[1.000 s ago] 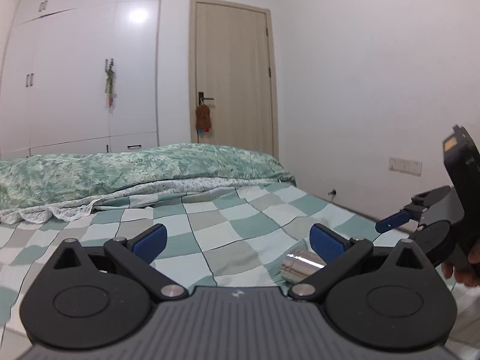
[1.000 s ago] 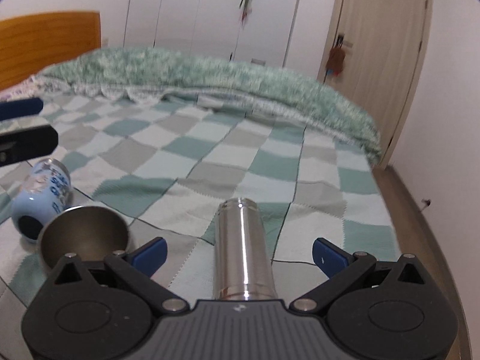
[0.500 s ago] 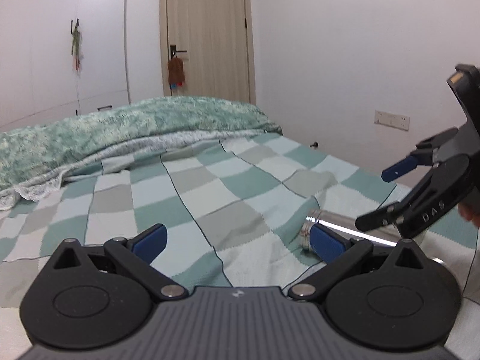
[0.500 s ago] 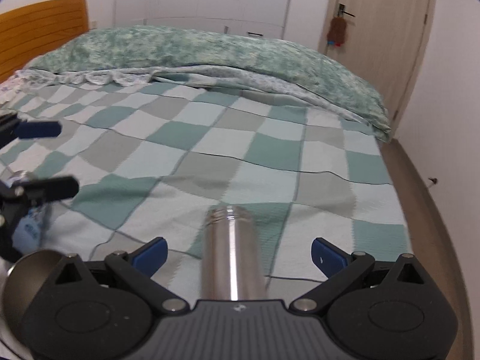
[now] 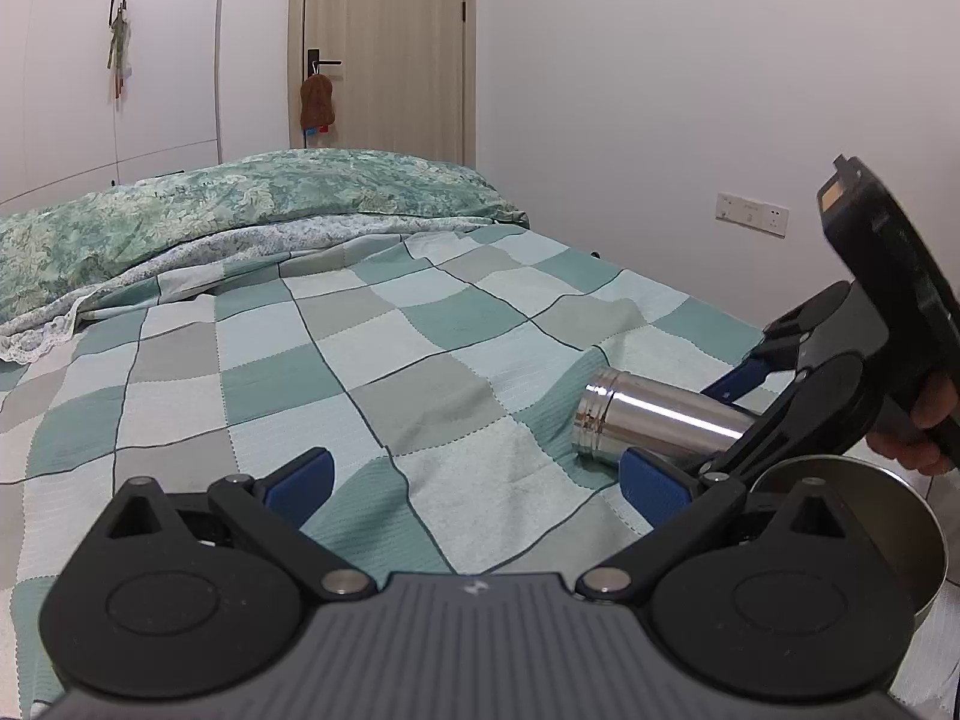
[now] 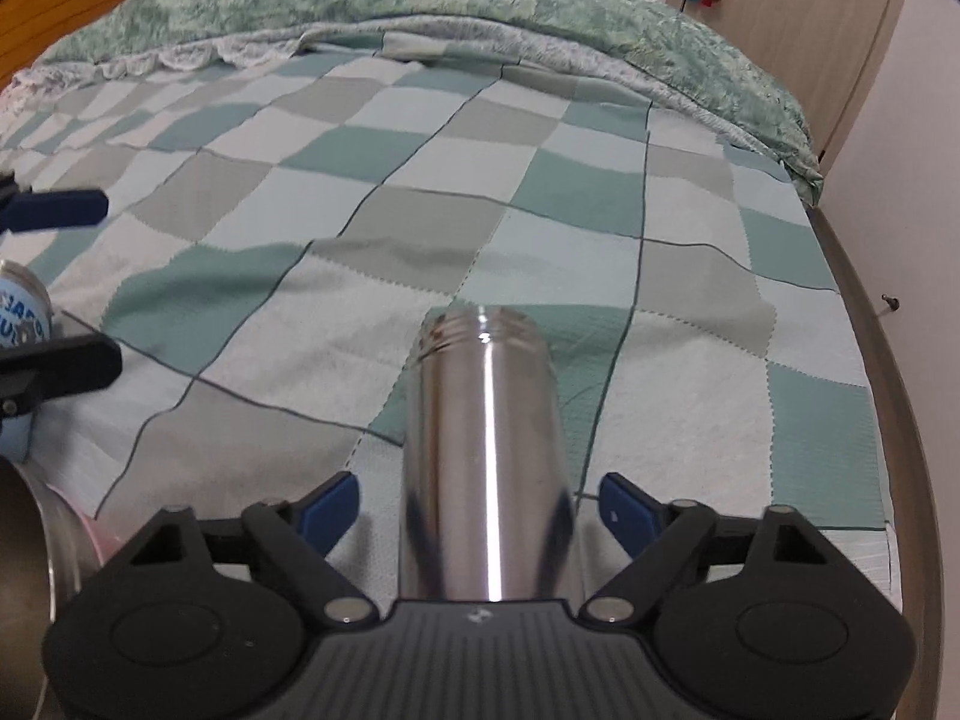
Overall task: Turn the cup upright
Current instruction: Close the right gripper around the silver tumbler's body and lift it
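Observation:
A steel cup (image 6: 486, 444) lies on its side on the checked bedspread (image 6: 420, 210), threaded mouth pointing away from my right gripper. My right gripper (image 6: 480, 501) is open, its blue-tipped fingers on either side of the cup's base end, not touching it. In the left wrist view the same cup (image 5: 654, 420) lies at the right, with the right gripper (image 5: 708, 420) around its far end. My left gripper (image 5: 474, 483) is open and empty above the bedspread, left of the cup.
A steel bowl (image 5: 888, 534) sits beside the cup near the bed's edge; it also shows in the right wrist view (image 6: 30, 540). A light blue printed cup (image 6: 21, 312) lies at the far left. A green quilt (image 6: 420, 12) is bunched across the bed.
My right gripper has moved forward over the steel cup, so its fingers now flank the base end. My left gripper has turned rightward, bringing the cup and bowl further into its view.

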Motion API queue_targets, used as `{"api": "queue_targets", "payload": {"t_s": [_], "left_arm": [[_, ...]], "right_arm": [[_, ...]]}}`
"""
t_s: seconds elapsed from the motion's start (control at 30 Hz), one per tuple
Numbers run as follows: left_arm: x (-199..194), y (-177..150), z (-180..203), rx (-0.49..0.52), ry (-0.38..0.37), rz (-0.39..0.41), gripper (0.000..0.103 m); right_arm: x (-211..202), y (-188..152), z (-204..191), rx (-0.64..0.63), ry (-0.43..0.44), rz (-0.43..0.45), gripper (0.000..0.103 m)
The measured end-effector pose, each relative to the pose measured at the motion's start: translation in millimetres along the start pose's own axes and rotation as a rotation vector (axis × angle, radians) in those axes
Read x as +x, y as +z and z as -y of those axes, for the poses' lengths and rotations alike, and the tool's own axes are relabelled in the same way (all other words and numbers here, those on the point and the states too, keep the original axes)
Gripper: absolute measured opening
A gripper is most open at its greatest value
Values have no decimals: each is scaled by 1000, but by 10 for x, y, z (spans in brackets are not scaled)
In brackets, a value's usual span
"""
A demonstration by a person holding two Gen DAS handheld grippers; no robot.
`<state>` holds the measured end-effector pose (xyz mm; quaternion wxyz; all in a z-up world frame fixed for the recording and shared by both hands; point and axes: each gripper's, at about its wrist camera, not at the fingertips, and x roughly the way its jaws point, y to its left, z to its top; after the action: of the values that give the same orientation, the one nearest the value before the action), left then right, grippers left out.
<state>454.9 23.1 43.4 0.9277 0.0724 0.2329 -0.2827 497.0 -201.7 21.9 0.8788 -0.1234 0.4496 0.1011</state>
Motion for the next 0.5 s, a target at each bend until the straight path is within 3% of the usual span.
{"api": "queue_targets", "payload": {"t_s": [0.1,0.17,0.5], "left_arm": [[12,6,-4,-3,4,-4,103],[18,6,-3,-4,9,-6,103],[-219,134,80,14,32,23,103]], "right_arm": [[71,-12,-37,-15,-8,-25,75],[100,-19,-32,-13,-28,-26,62],[-309,-26,74,30,-12,74,62]]}}
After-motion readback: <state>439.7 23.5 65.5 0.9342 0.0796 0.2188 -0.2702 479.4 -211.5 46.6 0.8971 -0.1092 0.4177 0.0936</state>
